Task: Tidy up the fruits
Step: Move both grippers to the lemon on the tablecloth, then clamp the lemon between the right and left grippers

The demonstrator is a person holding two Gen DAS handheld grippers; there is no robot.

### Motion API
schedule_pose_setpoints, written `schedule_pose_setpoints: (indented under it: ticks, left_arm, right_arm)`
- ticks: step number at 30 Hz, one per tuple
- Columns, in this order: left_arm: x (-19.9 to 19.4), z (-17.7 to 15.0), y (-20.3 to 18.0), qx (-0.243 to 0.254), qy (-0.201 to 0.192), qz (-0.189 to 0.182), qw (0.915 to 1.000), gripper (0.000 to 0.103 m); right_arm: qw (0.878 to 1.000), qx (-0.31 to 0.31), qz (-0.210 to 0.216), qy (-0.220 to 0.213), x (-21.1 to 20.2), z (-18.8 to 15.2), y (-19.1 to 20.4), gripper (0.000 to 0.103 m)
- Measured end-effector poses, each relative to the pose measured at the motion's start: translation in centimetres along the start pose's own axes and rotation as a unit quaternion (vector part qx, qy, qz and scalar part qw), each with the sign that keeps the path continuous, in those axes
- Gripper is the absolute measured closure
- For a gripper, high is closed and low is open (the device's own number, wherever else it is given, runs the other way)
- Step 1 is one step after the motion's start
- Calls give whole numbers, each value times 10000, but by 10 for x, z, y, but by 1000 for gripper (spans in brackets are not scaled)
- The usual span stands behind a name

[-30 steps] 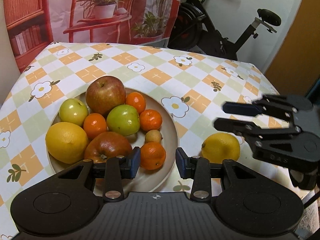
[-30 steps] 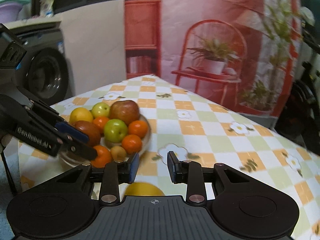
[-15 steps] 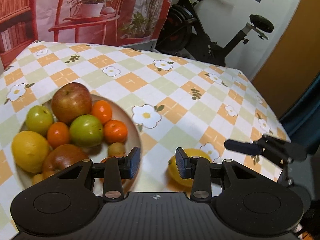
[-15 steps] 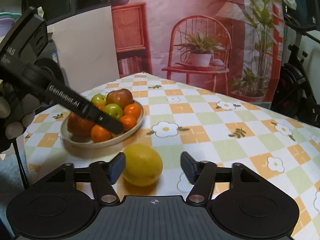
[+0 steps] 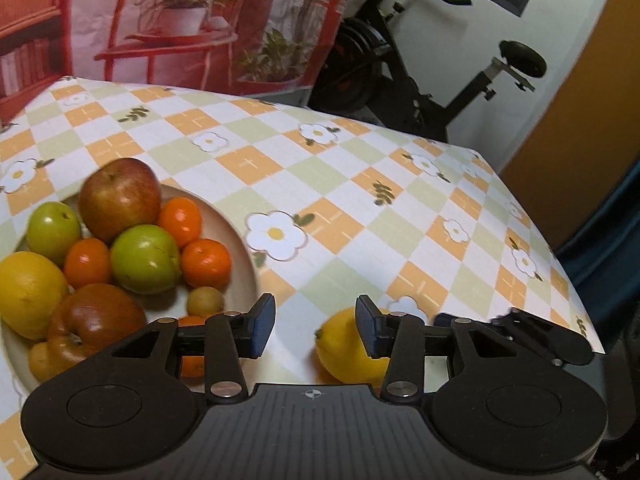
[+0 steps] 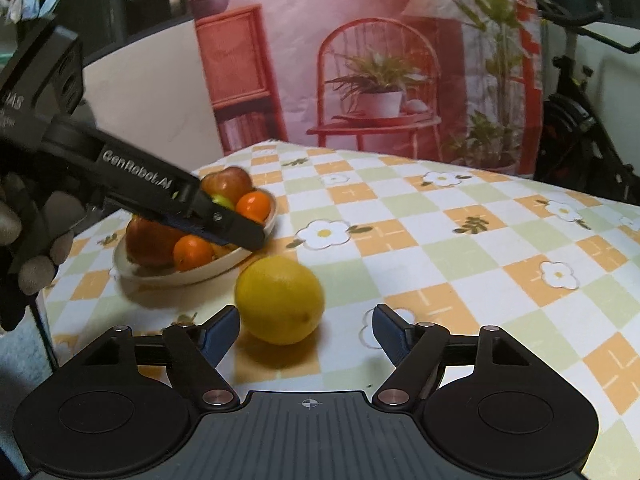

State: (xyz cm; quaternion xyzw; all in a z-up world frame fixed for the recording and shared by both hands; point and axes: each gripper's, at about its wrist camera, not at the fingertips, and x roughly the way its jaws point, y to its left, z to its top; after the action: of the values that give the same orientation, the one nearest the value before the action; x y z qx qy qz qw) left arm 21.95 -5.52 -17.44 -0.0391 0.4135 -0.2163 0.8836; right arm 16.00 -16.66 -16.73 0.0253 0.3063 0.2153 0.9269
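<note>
A yellow lemon [image 6: 280,300] lies on the checked tablecloth beside a cream plate [image 6: 180,278] piled with fruit. My right gripper [image 6: 307,334] is low just behind it. Its jaws are opening, and the lemon sits just ahead of the gap, nearer the left finger, untouched. In the left wrist view the lemon [image 5: 340,350] shows partly behind my right finger, with the right gripper [image 5: 516,332] beyond it. My left gripper [image 5: 315,328] hovers between plate [image 5: 246,256] and lemon, jaws opening with nothing between them. The plate holds apples, green fruits, tangerines and a second lemon [image 5: 28,292].
A gloved hand [image 6: 28,240] holds the left gripper [image 6: 224,224] above the plate's near rim. The table's right edge [image 5: 560,264] drops off close to the lemon. An exercise bike [image 5: 400,80] and a printed backdrop [image 6: 380,80] stand behind the table.
The right gripper's jaws went from nearly shut to wide and it came down behind the lemon. The left gripper shifted right, from over the plate toward the lemon, its jaws slightly wider.
</note>
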Motion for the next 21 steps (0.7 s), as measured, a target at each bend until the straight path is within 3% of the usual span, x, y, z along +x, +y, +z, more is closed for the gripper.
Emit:
schedule_pose_setpoints:
  ticks: [11, 17, 21]
  left_arm:
    - [18, -1, 5, -550, 408, -761, 9948, 57]
    - [25, -4, -5, -445, 505, -960, 9931, 57]
    - [26, -3, -12, -300, 482, -891, 9944, 57]
  right_arm:
    - [9995, -170, 158, 217, 19, 0, 5, 46]
    - [9995, -64, 180, 252, 19, -2, 2, 49]
    - [9995, 41, 162, 266, 18, -3, -1, 50]
